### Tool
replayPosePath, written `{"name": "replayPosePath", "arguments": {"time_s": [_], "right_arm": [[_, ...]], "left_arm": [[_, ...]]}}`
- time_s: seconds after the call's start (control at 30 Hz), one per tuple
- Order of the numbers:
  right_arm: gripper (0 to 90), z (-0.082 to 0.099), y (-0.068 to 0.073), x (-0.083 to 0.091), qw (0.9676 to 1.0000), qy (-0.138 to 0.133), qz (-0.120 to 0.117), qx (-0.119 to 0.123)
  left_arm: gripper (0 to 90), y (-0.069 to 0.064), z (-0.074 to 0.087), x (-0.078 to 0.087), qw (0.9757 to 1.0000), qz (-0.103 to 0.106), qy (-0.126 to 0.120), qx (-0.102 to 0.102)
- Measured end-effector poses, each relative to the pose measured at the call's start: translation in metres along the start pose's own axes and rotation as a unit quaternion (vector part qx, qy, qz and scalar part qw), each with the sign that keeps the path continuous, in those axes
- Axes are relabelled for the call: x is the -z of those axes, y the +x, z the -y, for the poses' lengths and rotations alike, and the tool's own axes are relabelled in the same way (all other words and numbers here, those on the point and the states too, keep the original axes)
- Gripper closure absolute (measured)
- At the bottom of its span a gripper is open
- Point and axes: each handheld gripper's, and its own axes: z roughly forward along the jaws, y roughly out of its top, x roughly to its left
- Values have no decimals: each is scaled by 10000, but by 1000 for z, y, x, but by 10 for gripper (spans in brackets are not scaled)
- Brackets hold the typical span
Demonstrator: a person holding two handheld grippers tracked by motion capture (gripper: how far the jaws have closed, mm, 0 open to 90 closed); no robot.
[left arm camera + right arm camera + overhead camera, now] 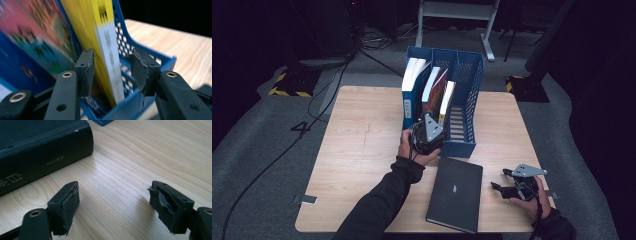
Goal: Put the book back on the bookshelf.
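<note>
Up front, left gripper (112, 72) fingers straddle the yellow book (105, 50), apart.

Left gripper (430, 131) reaches forward, jaws parted; right gripper (507, 187) rests open.

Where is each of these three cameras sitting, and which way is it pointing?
High view: above the table, looking forward and down; both forearms and tongs show.
Left gripper view: rides the left tongs, facing a yellow book in the blue rack; open jaws straddle it.
Right gripper view: rides the right tongs, low over the wood, jaws open.
Shared: the black book shows from above and from the right.
</note>
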Motion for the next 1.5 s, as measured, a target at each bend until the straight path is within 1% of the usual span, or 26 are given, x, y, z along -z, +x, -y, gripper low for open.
{"name": "replayPosePath", "arguments": {"time_s": [0.1, 0.17, 0.23, 0.27, 0.3, 0.43, 0.53, 0.6, 0.7, 0.8, 0.83, 0.9, 0.97, 1.07, 1.17, 1.2, 1.27, 1.3, 1.37, 1.43, 1.47, 1.5], "right_arm": [[241, 0, 0, 0, 10000, 0, -1, -3], [242, 0, 0, 0, 10000, 2, 6, 3], [241, 0, 0, 0, 10000, -1, -1, -4], [241, 0, 0, 0, 10000, 6, 1, -5], [241, 0, 0, 0, 10000, 7, 0, -6], [241, 0, 0, 0, 10000, 2, -1, -4], [240, 0, 0, 0, 10000, 11, 2, -14], [240, 0, 0, 0, 10000, 5, 11, 1], [240, 0, 0, 0, 10000, 4, 12, 0], [240, 0, 0, 0, 10000, 11, 6, -11], [240, 0, 0, 0, 10000, 9, 6, -9], [240, 0, 0, 0, 10000, 10, 5, -9], [241, 0, 0, 0, 10000, 4, 9, -1], [241, 0, 0, 0, 10000, 1, 4, -4], [241, 0, 0, 0, 10000, 4, 9, -3], [241, 0, 0, 0, 10000, 3, 10, -4], [241, 0, 0, 0, 10000, 1, 6, -11], [242, 0, 0, 0, 10000, 8, 9, -13], [241, 0, 0, 0, 10000, 13, -8, -29], [241, 0, 0, 0, 10000, 14, -9, -31], [241, 0, 0, 0, 10000, 15, -9, -38], [241, 0, 0, 0, 10000, 17, -10, -49]], "left_arm": [[561, 1, 9, -4, 9998, 2, 185, 10], [564, 2, 13, -7, 9997, 23, 251, 54], [601, 3, 15, -9, 9995, 45, 313, 86], [615, 4, 15, -11, 9994, 48, 350, 34], [651, 4, 15, -12, 9993, 83, 364, 15], [653, 3, 13, -16, 9992, 73, 395, -56], [663, 3, 12, -20, 9992, 3, 409, 0], [667, 4, 11, -24, 9991, -7, 422, 37], [670, 3, 6, -31, 9987, -114, 491, 0], [670, 3, 3, -37, 9985, -190, 506, 36], [669, 3, 2, -39, 9983, -234, 532, 7], [669, 3, 0, -42, 9981, -275, 543, 69], [666, 3, -1, -44, 9978, -331, 581, 1], [666, 2, -2, -45, 9977, -341, 591, 28], [672, 2, -1, -44, 9974, -352, 627, 46], [682, 2, -1, -41, 9977, -315, 596, 53], [657, 1, 2, -34, 9984, -171, 539, -49], [653, 1, 3, -30, 9985, -130, 517, -109], [635, -1, 6, -20, 9986, 19, 486, -214], [620, -3, 10, -10, 9984, 148, 442, -317], [613, -4, 12, -5, 9981, 252, 432, -366], [602, -5, 14, 0, 9976, 292, 427, -458]]}}
